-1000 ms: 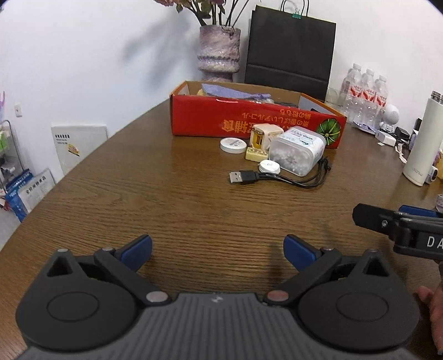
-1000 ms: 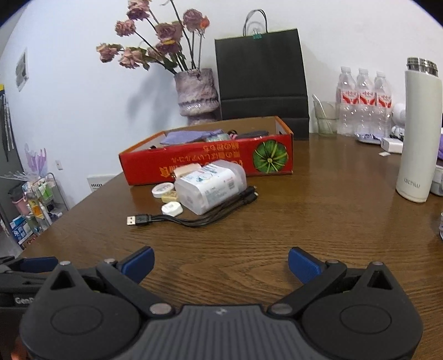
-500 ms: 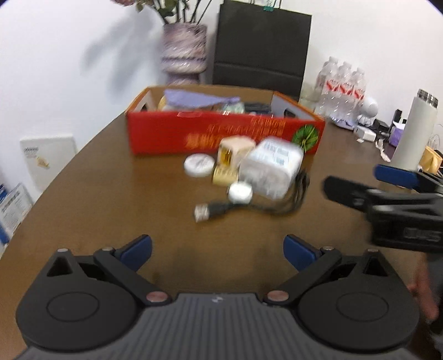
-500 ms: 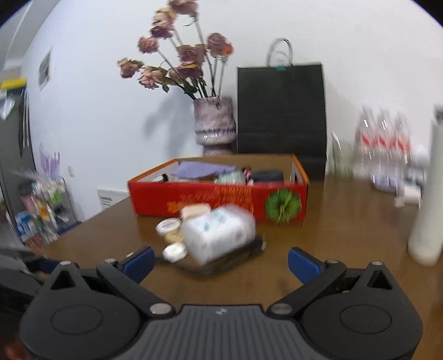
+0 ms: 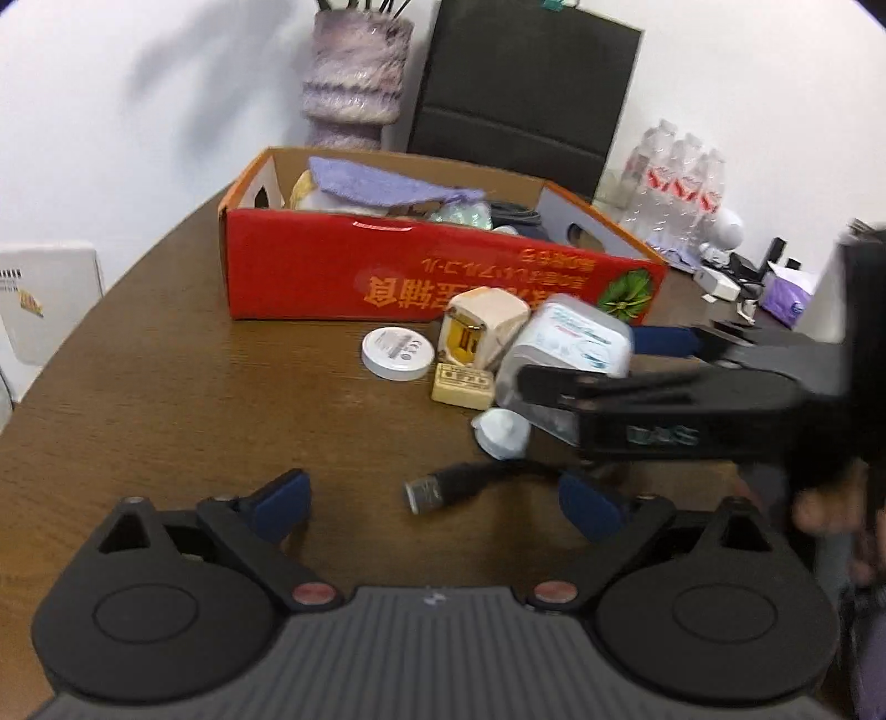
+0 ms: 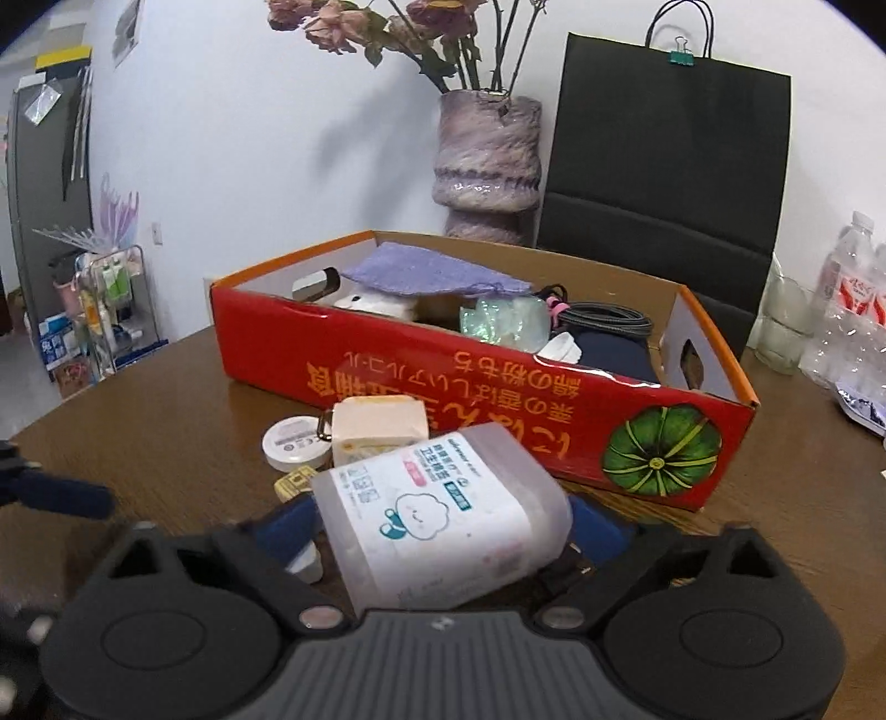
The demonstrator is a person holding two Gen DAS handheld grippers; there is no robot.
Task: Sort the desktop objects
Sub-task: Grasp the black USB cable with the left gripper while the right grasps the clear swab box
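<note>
The right tongs (image 6: 443,526) are closing around the clear tub (image 6: 443,515), pads not yet pressing. The left tongs (image 5: 437,501) are closing on nothing, a USB plug (image 5: 437,490) between them; the red box (image 5: 432,277) lies beyond on the tabletop (image 5: 166,387).

A mottled purple vase (image 6: 486,160) with dried, faded roses (image 6: 387,25) stands at the far edge of the brown wooden counter (image 6: 166,421), against the white wall. Just beside it a black paper bag (image 6: 664,149) stands upright, a green binder clip (image 6: 681,57) on its handle. A pack of water bottles (image 5: 678,188) sits further along. On the floor, a small wire rack (image 6: 105,310) holds assorted bottles.
</note>
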